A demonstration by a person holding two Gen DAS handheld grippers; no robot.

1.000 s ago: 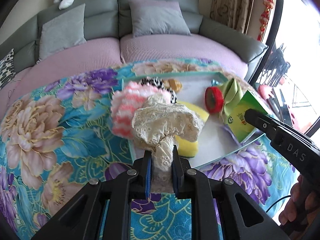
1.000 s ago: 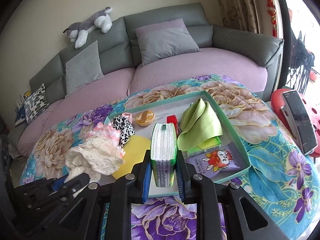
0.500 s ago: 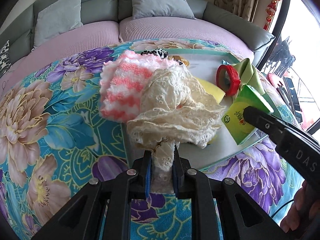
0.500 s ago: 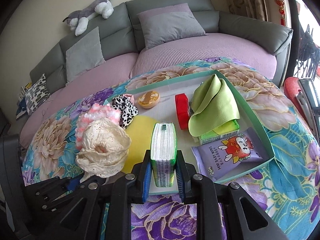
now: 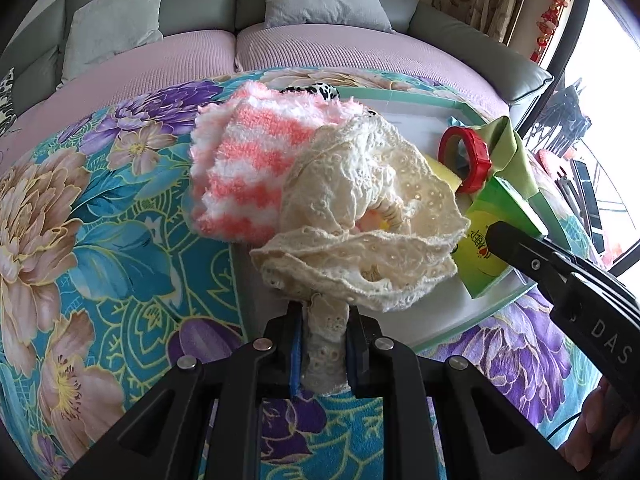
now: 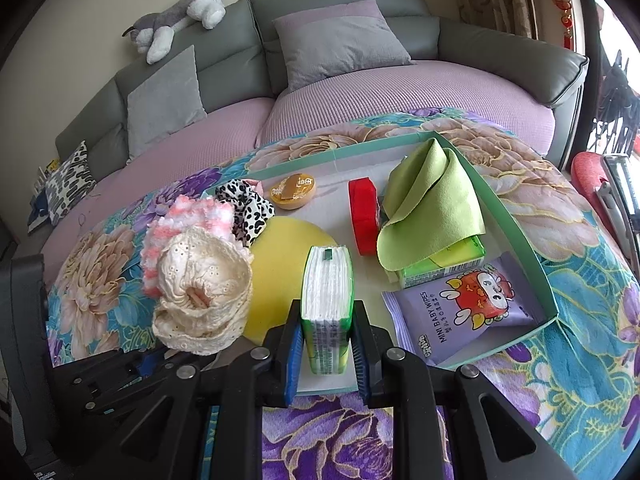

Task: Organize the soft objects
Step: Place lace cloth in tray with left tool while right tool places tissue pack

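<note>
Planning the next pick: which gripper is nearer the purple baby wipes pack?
Right. The right gripper, holding a tissue pack, sits just beside the baby wipes pack; the left gripper is across the tray.

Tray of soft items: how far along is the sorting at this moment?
Already in the tray: green cloth, baby wipes, yellow sponge, leopard scrunchie. In hand: left gripper shut on the cream lace scrunchie; right gripper shut on a tissue pack, both over the tray's near edge. Left: releasing both; the pink striped cloth straddles the tray's rim.
</note>
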